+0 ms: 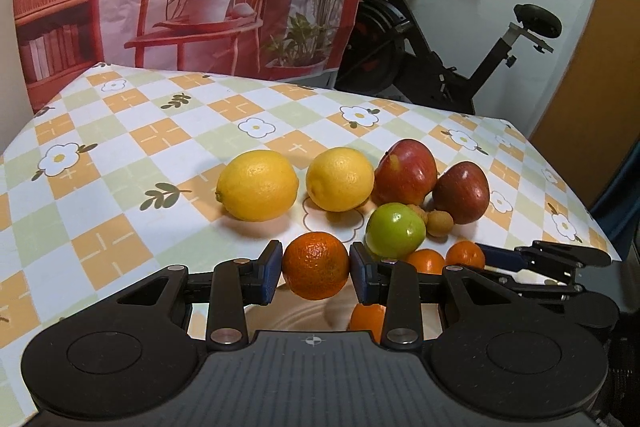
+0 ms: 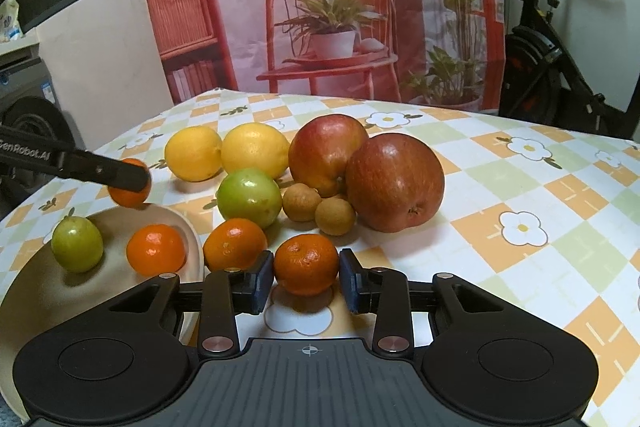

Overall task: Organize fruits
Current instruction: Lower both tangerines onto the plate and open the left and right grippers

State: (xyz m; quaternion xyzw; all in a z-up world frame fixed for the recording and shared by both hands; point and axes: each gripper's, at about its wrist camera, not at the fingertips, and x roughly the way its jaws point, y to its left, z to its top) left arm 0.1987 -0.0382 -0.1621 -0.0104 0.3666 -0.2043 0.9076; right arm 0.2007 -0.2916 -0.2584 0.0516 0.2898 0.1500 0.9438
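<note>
The worktop [image 2: 520, 187] spreads ahead of both pairs of fingers, checked cloth over it; the plate [image 2: 24, 283] lies to the left of my right fingers and under my left ones; it already carries one small green fruit [image 2: 77, 245] and one mandarin [image 2: 156, 249], so I judge the sorting barely begun. Beyond my right fingers the two red apples [image 2: 394, 183] touch each other; left of them the two lemons [image 2: 256, 149] sit side by side; a larger green fruit [image 2: 249, 197] rests nearer, just beside two small brown longans [image 2: 335, 216]; all of these wait on the cloth. My left gripper [image 1: 316, 269] grips an orange mandarin [image 1: 316, 265], both pads pressed to its sides, held above the plate; my right gripper [image 2: 307, 273] straddles another mandarin [image 2: 306, 269] that sits on the cloth, its left pad seeming to touch, the right a sliver off, so I cannot tell whether the grip is made; one more mandarin [image 2: 235, 245] lies just left of it, against the plate's rim.
</note>
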